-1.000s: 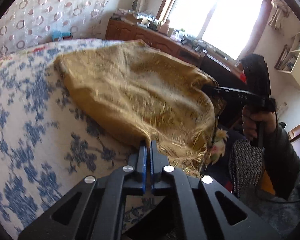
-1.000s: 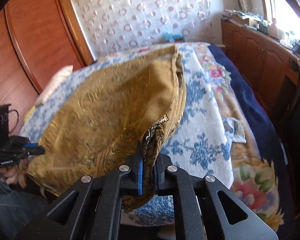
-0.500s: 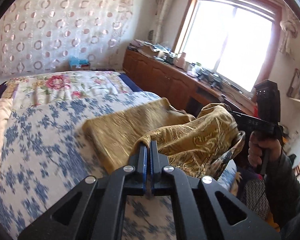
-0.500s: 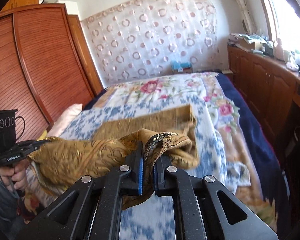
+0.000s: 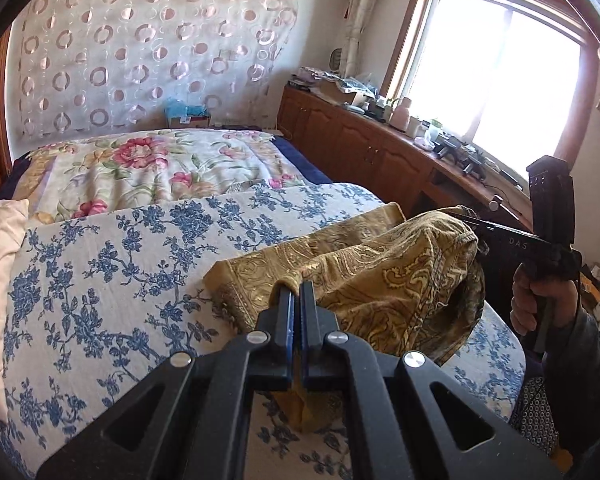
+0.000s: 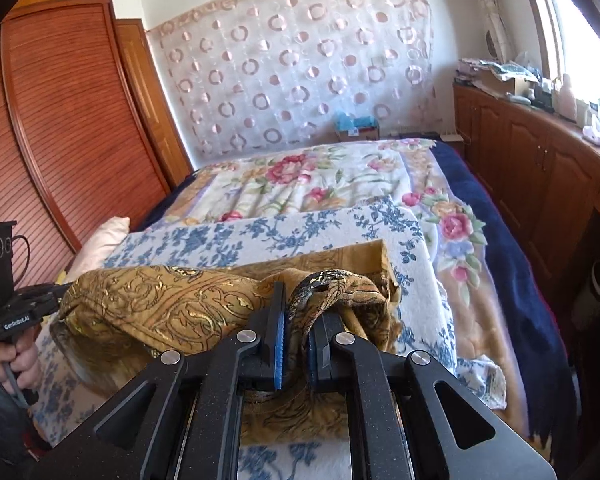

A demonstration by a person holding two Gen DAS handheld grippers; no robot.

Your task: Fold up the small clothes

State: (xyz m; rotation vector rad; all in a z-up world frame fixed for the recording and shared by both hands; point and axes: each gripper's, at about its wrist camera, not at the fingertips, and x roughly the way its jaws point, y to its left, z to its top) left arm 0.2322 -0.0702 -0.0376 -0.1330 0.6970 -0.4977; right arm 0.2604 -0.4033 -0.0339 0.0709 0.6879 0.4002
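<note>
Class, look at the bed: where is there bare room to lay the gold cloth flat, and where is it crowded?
Bare: the blue-flowered cover between the pillow and the gold cloth, and the rose blanket behind it. Crowded: the near right corner, where both tongs, left and right, pinch the bunched cloth.

So it's a mustard-gold paisley-print fabric garment (image 5: 384,276), thin and shiny w/ metallic gold swirls. It's bunched up and half folded over itself, top layer humped and saggy rather than flat. Bottom layer lies flat on the blue-and-white floral blanket (image 5: 112,264) on the bed, near the front edge, w/ one straight edge (image 6: 336,254) showing toward the far side. Near corners are lifted off the bed.
</note>
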